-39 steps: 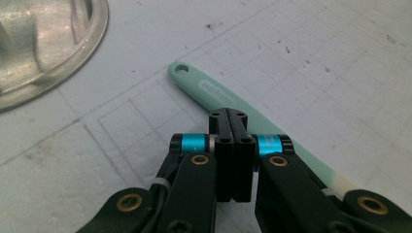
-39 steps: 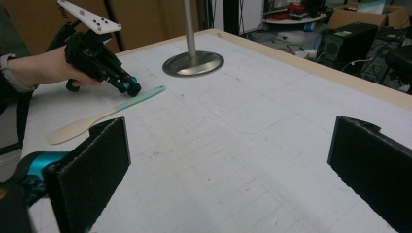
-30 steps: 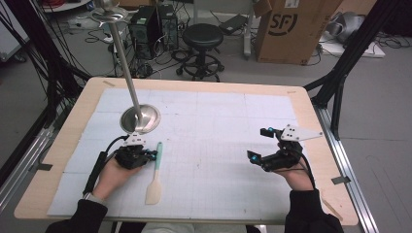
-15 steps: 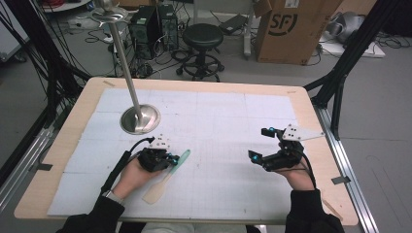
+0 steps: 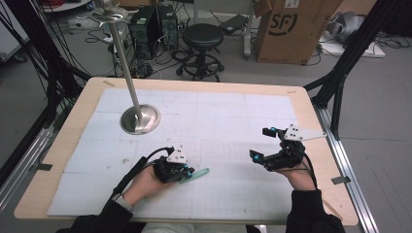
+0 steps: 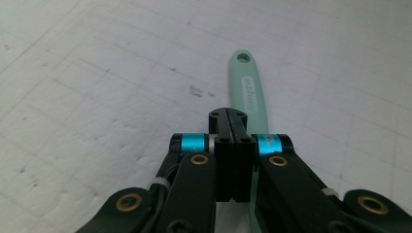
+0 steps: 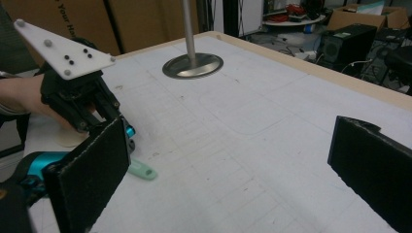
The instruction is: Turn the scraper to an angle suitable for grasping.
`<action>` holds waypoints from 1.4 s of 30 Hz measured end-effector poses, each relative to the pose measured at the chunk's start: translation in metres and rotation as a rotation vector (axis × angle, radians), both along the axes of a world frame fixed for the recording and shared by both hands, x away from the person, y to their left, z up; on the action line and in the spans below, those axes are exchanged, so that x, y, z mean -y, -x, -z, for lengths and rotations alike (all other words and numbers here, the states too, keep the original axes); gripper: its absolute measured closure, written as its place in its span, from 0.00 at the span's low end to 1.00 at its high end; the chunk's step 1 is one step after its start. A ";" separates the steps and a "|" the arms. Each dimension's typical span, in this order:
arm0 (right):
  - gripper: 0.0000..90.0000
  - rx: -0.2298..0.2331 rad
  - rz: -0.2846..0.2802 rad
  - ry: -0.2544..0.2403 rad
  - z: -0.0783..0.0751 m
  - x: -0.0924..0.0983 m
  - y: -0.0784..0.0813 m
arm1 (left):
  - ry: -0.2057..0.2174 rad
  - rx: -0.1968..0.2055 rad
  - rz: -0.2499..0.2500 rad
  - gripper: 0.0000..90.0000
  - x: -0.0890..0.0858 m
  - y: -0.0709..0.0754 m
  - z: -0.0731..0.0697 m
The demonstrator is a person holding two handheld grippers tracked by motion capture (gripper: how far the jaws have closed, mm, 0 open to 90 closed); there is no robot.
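Note:
A spatula (image 5: 200, 173) with a mint-green handle (image 6: 248, 85) lies flat on the white gridded mat, handle end pointing right. Its cream head (image 7: 68, 139) is tucked under the person's left hand. My left gripper (image 5: 191, 171) sits low over the handle, its jaws shut tight together (image 6: 227, 114), and the handle runs beneath them slightly to the right, not between them. My right gripper (image 5: 260, 143) hovers over the mat's right side, open wide with nothing between its pads (image 7: 92, 170). From there the left gripper (image 7: 80, 99) shows with the handle tip (image 7: 144, 171) poking out.
A metal stand with a round base (image 5: 140, 119) and a tall leaning pole rises at the mat's back left (image 7: 193, 64). The wooden table rim (image 5: 311, 104) frames the mat. Beyond the table are a stool (image 5: 202, 36), a cardboard box (image 5: 294, 26) and computer cases.
The left hand and gripper slid to the right. The spatula swung with them about its head, its handle going from pointing away from the person to pointing right. The right gripper stayed put.

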State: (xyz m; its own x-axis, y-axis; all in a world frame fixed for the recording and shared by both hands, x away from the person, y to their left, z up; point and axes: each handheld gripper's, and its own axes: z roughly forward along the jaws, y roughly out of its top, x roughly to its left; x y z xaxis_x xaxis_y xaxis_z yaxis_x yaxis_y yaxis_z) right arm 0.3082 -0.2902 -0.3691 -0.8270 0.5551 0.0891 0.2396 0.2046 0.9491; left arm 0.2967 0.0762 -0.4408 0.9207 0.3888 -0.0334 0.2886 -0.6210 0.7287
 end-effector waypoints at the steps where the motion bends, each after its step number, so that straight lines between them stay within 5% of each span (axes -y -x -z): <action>1: 0.01 0.001 0.004 -0.004 0.000 0.001 0.000 | -0.003 0.004 0.010 1.00 0.002 0.003 0.000; 7: 0.01 0.004 0.007 -0.008 -0.001 0.003 0.001 | -0.004 0.020 0.106 1.00 0.012 0.016 0.000; 15: 0.01 0.008 0.002 -0.004 -0.001 0.002 0.000 | 0.009 0.027 0.096 1.00 0.010 0.015 -0.003; 22: 0.01 0.006 0.012 -0.013 -0.001 0.006 0.000 | 0.140 0.061 0.072 0.99 -0.013 0.010 -0.023; 32: 0.01 -0.006 0.030 -0.013 0.001 0.011 0.000 | 0.304 0.083 -0.004 0.70 -0.045 0.003 -0.039; 36: 0.01 0.002 0.035 -0.017 0.000 0.012 0.000 | 0.326 0.093 -0.017 0.62 -0.054 0.003 -0.043; 42: 0.01 0.004 0.021 -0.010 -0.001 0.008 -0.001 | 0.293 0.117 -0.024 0.41 -0.063 0.001 -0.043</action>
